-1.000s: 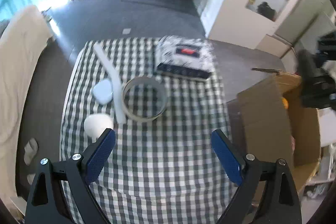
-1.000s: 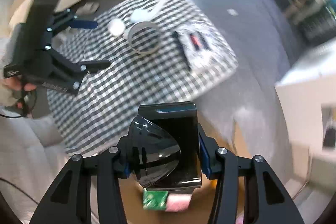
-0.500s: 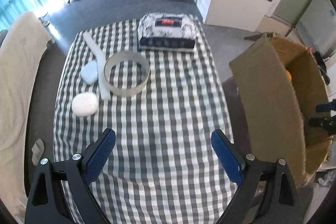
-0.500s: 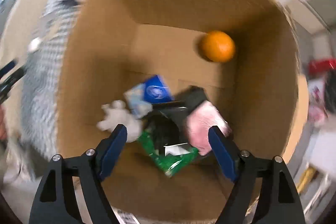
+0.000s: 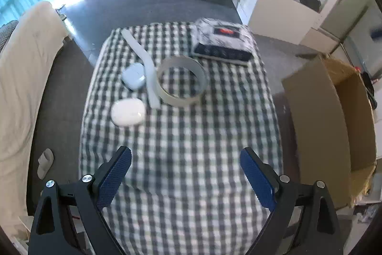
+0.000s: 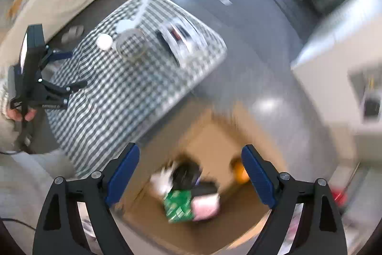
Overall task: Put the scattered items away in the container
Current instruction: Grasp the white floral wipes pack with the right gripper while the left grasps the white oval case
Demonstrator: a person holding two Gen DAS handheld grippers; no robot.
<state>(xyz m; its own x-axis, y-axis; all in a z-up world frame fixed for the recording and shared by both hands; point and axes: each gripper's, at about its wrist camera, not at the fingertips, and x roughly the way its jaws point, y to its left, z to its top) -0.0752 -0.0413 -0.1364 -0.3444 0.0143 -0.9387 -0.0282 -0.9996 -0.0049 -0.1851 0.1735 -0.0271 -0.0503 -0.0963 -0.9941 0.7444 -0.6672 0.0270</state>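
Hovering between picks: right gripper (image 6: 190, 179) wide, empty, above box (image 6: 210, 135); left gripper (image 5: 185, 173) wide, empty, over near end of table (image 5: 191, 159). Judged step: one drop done, next pick not yet begun. Next move likely calls for reach across table to white case (image 5: 128, 111), nearest of what is left, jaws centred on it before closing. Beyond case: blue case (image 5: 133, 75), white strip (image 5: 148, 68), tape ring (image 5: 181, 81) touching strip, book (image 5: 223, 42) at far end. Inside box, blurred: orange (image 6: 240, 170), green packet (image 6: 177, 206), pink item (image 6: 205, 206), dark item (image 6: 187, 173), something white (image 6: 162, 179).
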